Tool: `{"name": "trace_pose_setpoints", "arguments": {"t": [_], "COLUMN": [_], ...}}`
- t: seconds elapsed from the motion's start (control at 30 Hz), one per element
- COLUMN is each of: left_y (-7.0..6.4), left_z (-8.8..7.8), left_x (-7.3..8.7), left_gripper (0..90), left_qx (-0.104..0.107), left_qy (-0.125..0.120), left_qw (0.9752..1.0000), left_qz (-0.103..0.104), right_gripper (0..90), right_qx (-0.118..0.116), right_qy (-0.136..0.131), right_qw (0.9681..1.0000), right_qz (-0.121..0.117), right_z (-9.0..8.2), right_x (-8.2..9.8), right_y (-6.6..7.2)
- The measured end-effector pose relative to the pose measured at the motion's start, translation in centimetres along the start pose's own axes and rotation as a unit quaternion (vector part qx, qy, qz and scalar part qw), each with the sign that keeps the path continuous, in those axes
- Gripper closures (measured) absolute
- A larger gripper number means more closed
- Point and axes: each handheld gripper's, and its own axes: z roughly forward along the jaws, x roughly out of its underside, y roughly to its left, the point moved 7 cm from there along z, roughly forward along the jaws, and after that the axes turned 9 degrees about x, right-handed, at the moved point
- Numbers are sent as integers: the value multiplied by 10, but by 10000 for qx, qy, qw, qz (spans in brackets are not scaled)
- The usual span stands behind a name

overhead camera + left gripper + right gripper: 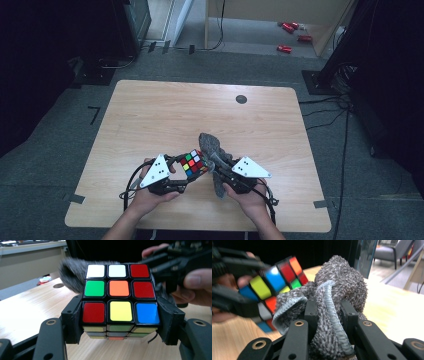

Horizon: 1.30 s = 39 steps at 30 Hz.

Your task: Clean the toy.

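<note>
Cube [119, 293] in left gripper [120, 322], cloth [332, 315] in right gripper [329, 315]

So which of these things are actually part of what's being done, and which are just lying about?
In use:
- puzzle cube, clamped in the left gripper
- grey cloth, pinched in the right gripper, up against the cube

Lying about:
- red cans on the floor beyond the table
- dark round disc on the table's far side
</note>
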Motion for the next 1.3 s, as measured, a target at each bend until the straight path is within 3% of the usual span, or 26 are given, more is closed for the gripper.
{"name": "trace_pose_setpoints", "arguments": {"t": [0.1, 0.17, 0.33, 0.43, 0.57, 0.73, 0.8, 0.9, 1.0, 1.1, 1.3], "left_y": [1, 2, -2, -4, -4, -1, 0, -2, -6, -6, -3], "left_z": [0, 1, 6, 5, 0, 0, 1, 5, 8, 8, 2], "left_x": [0, 2, 6, 3, -1, -1, 2, 6, 6, 5, -1], "left_gripper": [352, 352, 352, 352, 352, 352, 352, 352, 352, 352, 352], "left_qx": [-56, -25, 29, 27, 61, 50, 35, 53, 101, 43, 57], "left_qy": [-32, -13, 138, 88, -54, -98, -11, 131, 162, 260, 31], "left_qw": [10000, 10000, 9999, 9999, 10000, 9999, 10000, 9999, 9998, 9996, 10000], "left_qz": [-18, -60, 17, 83, 56, -25, 2, 65, 106, 111, -26], "right_gripper": [731, 731, 731, 731, 732, 732, 732, 732, 731, 733, 733], "right_qx": [87, 96, -72, -117, -144, 29, 63, -70, -211, -12, 36], "right_qy": [13, -147, -596, -641, -322, 113, -4, -368, -590, -430, 39], "right_qw": [10000, 9998, 9982, 9978, 9993, 9998, 9998, 9991, 9980, 9990, 10000], "right_qz": [-25, 46, -76, -103, 132, 177, 185, 187, 38, -127, 84], "right_z": [0, -5, -16, -16, -8, 1, -2, -11, -16, -10, 1], "right_x": [-1, -9, -29, -31, -15, 2, -3, -19, -28, -20, 4], "right_y": [-3, -3, 14, 20, 8, -3, -4, 2, 12, 14, 0]}}
